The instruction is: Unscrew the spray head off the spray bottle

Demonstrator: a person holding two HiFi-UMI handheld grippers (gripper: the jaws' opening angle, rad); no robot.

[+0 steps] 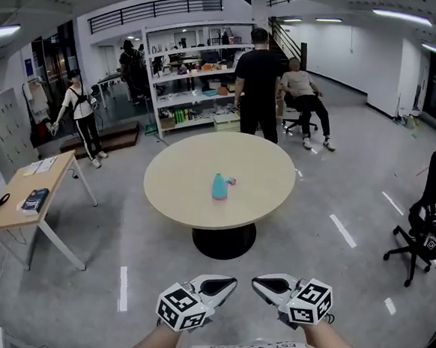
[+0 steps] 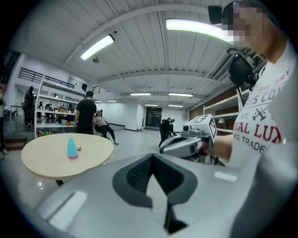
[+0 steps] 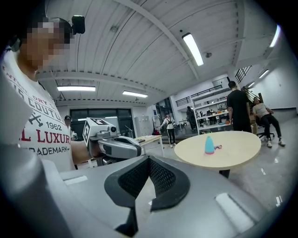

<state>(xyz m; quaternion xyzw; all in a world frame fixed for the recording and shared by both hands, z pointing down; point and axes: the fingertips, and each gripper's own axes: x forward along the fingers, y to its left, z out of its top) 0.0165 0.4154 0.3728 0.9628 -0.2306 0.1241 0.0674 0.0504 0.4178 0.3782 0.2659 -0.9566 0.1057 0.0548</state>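
The fingers of your left gripper (image 1: 223, 285) and right gripper (image 1: 268, 284) are closed and empty, at the frame's bottom. The spray bottle (image 1: 220, 186) stands upright at the middle of the tabletop (image 1: 179, 193), well above them in the frame and about equally far from both.

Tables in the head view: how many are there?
2. The round table stands mid-floor, carrying the teal spray bottle; a rectangular wooden table stands at the left edge. More may be hidden among the shelving behind.

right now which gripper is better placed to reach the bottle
Left, marginally: teal bottle lies slightly toward the left gripper. Both it and right gripper are shut, empty, far from the table.
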